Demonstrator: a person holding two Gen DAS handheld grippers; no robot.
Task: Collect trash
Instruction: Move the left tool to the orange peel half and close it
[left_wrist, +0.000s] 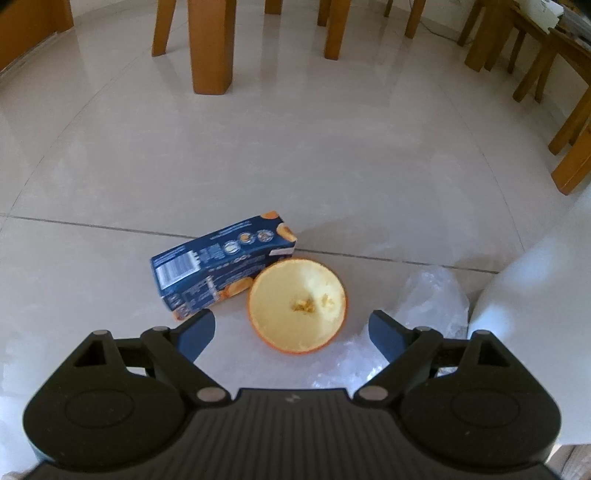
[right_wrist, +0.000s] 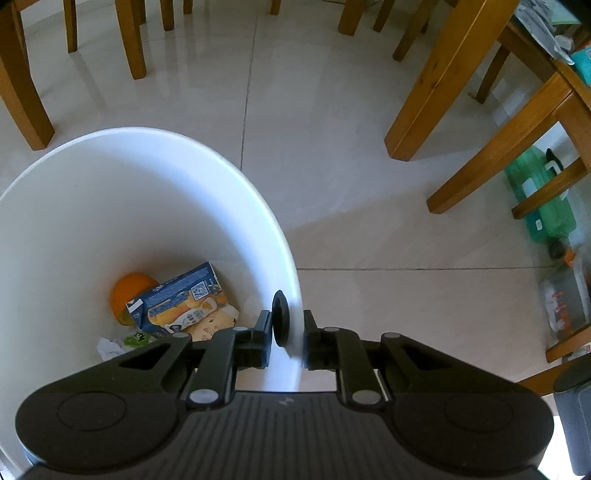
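On the floor in the left wrist view lie a blue juice carton (left_wrist: 218, 264) on its side, a hollowed orange peel half (left_wrist: 297, 304) touching it, and a crumpled clear plastic bag (left_wrist: 428, 306) to the right. My left gripper (left_wrist: 293, 334) is open just above the floor, its fingers either side of the peel's near edge. In the right wrist view my right gripper (right_wrist: 287, 341) is shut on the rim of a white bin (right_wrist: 122, 192). Inside the bin lie an orange (right_wrist: 129, 291), a blue carton (right_wrist: 181, 301), a tan wrapper (right_wrist: 214, 325) and crumpled paper (right_wrist: 109, 347).
Wooden chair and table legs (left_wrist: 210, 48) stand beyond the trash and on the right (right_wrist: 443, 81). The white bin's wall (left_wrist: 535, 302) rises at the right of the left wrist view. A green plastic bottle pack (right_wrist: 541, 195) sits under furniture at right. The floor is glossy beige tile.
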